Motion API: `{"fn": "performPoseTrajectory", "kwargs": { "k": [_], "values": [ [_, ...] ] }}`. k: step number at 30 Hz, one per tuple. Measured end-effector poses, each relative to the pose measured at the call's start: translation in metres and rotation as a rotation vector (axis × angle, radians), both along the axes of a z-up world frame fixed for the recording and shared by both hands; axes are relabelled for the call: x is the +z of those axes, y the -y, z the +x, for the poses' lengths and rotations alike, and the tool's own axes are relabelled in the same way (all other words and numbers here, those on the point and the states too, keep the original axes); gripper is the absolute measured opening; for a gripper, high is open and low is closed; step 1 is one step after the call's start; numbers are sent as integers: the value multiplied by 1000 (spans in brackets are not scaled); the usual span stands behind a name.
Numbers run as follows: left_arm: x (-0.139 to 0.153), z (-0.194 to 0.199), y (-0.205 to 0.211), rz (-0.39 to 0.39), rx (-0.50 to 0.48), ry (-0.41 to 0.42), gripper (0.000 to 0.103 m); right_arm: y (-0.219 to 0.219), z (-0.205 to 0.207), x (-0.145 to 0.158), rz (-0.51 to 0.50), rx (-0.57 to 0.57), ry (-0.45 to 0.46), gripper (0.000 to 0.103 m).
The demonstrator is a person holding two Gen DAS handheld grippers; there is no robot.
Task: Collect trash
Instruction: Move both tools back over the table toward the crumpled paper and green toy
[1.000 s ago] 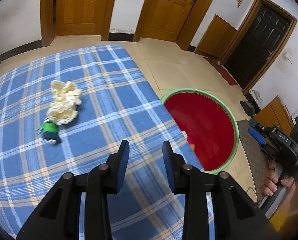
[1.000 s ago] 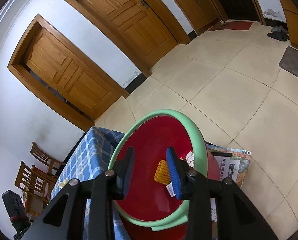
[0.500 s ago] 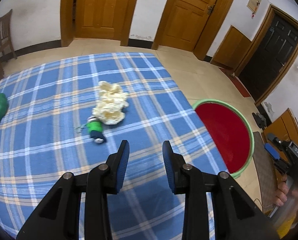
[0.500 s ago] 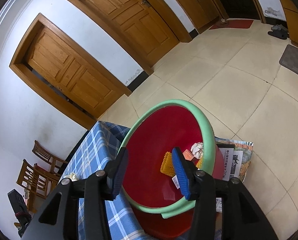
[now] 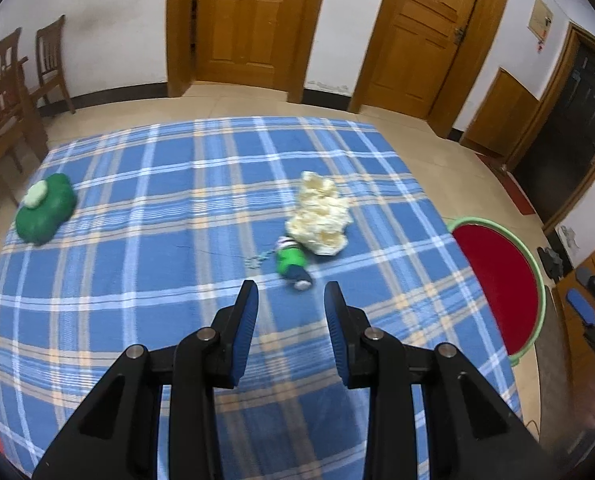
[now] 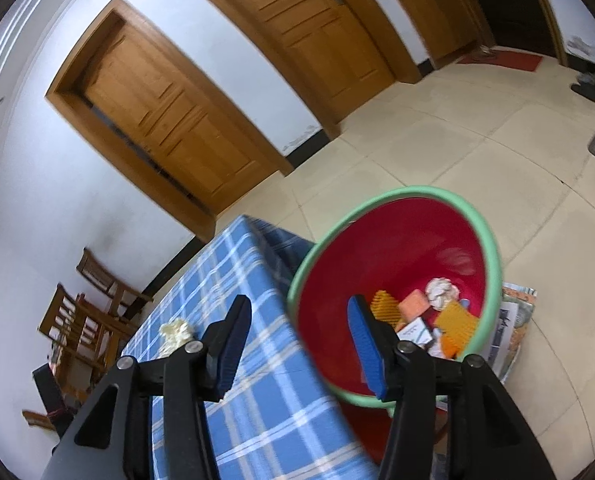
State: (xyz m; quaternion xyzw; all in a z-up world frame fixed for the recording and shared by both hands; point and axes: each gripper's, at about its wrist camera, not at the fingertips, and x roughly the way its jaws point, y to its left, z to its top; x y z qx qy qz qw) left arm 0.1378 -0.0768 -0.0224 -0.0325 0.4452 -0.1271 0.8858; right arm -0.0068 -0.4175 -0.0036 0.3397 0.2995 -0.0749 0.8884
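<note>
A: Left gripper?
B: Jaws apart, empty, aimed at the small green toy just ahead on the plaid cloth. Looks lined up for a pick.
A: Beyond it?
B: Crumpled cream wad, soft and lumpy, touching the toy. Far left, a green plush.
A: Right gripper?
B: Spread wide, holding nothing, above the red bin with a green rim, beside the table. Paper and orange scraps sit inside, so probably a drop spot.

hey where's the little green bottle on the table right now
In the left wrist view the green bottle lies on its side on the blue plaid tablecloth, just ahead of the open left gripper, touching the crumpled cream paper.
</note>
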Motion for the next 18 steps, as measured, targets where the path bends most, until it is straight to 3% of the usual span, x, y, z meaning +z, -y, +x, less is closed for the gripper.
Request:
{"fn": "performPoseTrajectory", "kwargs": {
  "k": [10,18],
  "values": [
    [-3,13,-41,25,87,-4,34,-60,37,16,-60,123,-1,59],
    [-3,30,-73,51,146,18,34,-110,74,11,-106,213,-32,63]
  ]
}}
